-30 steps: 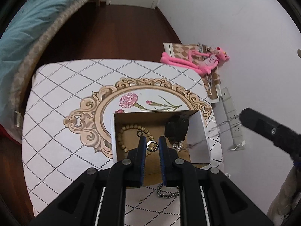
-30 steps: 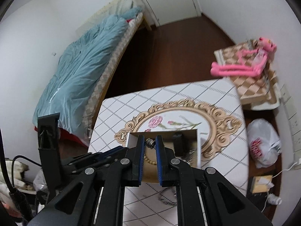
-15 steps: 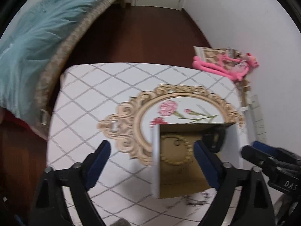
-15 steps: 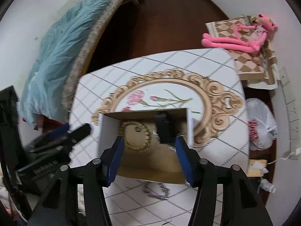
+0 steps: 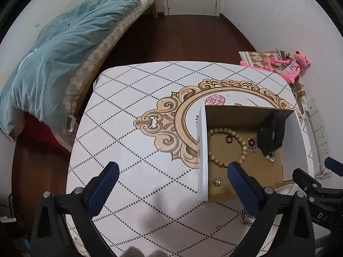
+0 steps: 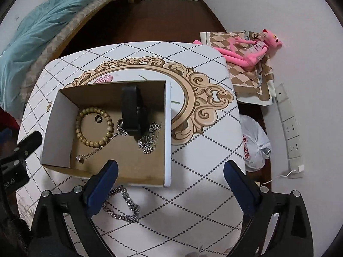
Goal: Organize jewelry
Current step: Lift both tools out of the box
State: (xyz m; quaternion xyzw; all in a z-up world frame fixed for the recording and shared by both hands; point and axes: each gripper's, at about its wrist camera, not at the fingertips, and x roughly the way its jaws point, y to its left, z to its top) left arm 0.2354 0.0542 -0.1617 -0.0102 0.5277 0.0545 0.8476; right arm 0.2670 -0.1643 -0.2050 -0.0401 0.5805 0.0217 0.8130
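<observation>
From the left wrist view, the left gripper (image 5: pixel 171 178) hangs over the counter (image 5: pixel 133 115) with its blue-padded fingers (image 5: pixel 103 184) spread wide apart and nothing between them. The box (image 5: pixel 202 150), open at the top, stands on the counter to the right, its white left wall just inside the right finger. In the box lie a bead bracelet (image 5: pixel 227 146), a small dark ring (image 5: pixel 229 139) inside the bracelet's loop, a black band (image 5: pixel 271 131) leaning against the far right corner, and a small sparkly piece (image 5: pixel 217 181) near the front edge. Part of a chain (image 5: pixel 245 219) shows on the counter in front of the box, behind the right finger. The right gripper's black body (image 5: pixel 315 187) enters at the right edge. A bed (image 5: pixel 53 53) with a teal quilt stands to the left, and a pink toy (image 5: pixel 287 64) lies by the wall.

From the right wrist view, the right gripper (image 6: pixel 170 183) also has its fingers (image 6: pixel 103 185) wide apart and empty, above the counter (image 6: pixel 203 192) in front of the box (image 6: pixel 168 132). Inside are the bracelet (image 6: pixel 94 126), the ring (image 6: pixel 98 118), the band (image 6: pixel 133 111) and a tangle of silver jewelry (image 6: pixel 148 141) beside it. The chain (image 6: pixel 124 205) lies on the counter, outside the box, just beside its front wall and near the left finger. The toy (image 6: pixel 246 47) rests on a checked cloth (image 6: pixel 248 79); a white bag (image 6: pixel 255 143) sits on the floor.
</observation>
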